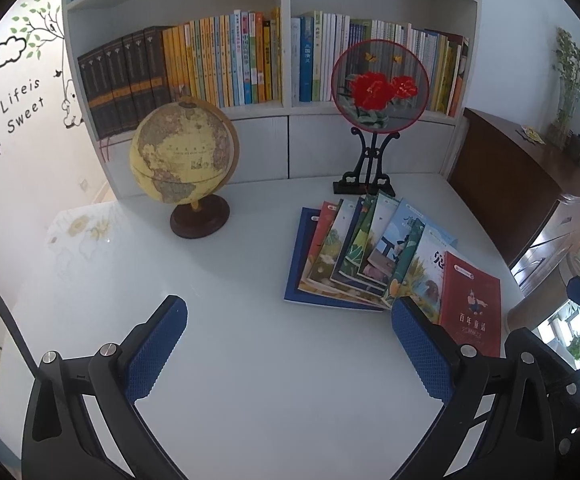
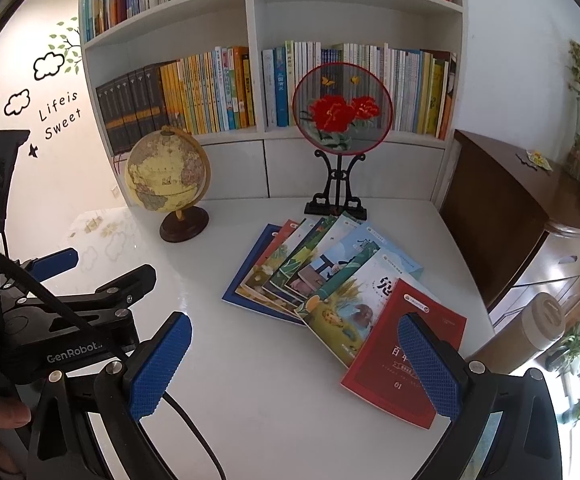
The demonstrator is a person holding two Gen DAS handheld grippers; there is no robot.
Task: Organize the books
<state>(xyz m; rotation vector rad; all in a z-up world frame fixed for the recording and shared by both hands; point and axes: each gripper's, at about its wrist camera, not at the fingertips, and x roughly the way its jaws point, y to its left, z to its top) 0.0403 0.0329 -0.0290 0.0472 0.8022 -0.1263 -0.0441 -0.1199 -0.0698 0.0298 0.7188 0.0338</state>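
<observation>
Several thin picture books [image 1: 354, 256] [image 2: 310, 272] lie fanned out flat on the white desk [image 1: 249, 360] [image 2: 269, 380], overlapping from a blue one at the left to a red book [image 1: 472, 304] [image 2: 406, 356] at the near right. My left gripper [image 1: 290, 354] hovers open over bare desk left of the fan, its right pad beside the red book. My right gripper [image 2: 296, 368] is open too, with its right finger above the red cover. The left gripper's body [image 2: 69, 320] shows at the left of the right wrist view.
A globe [image 1: 183, 160] [image 2: 167, 176] stands at the back left of the desk, an embroidered round fan on a black stand [image 1: 378, 88] [image 2: 342, 108] behind the books. A filled bookshelf [image 1: 217, 64] [image 2: 209, 92] backs the desk. A dark wooden cabinet [image 1: 510, 176] [image 2: 510, 216] flanks the right.
</observation>
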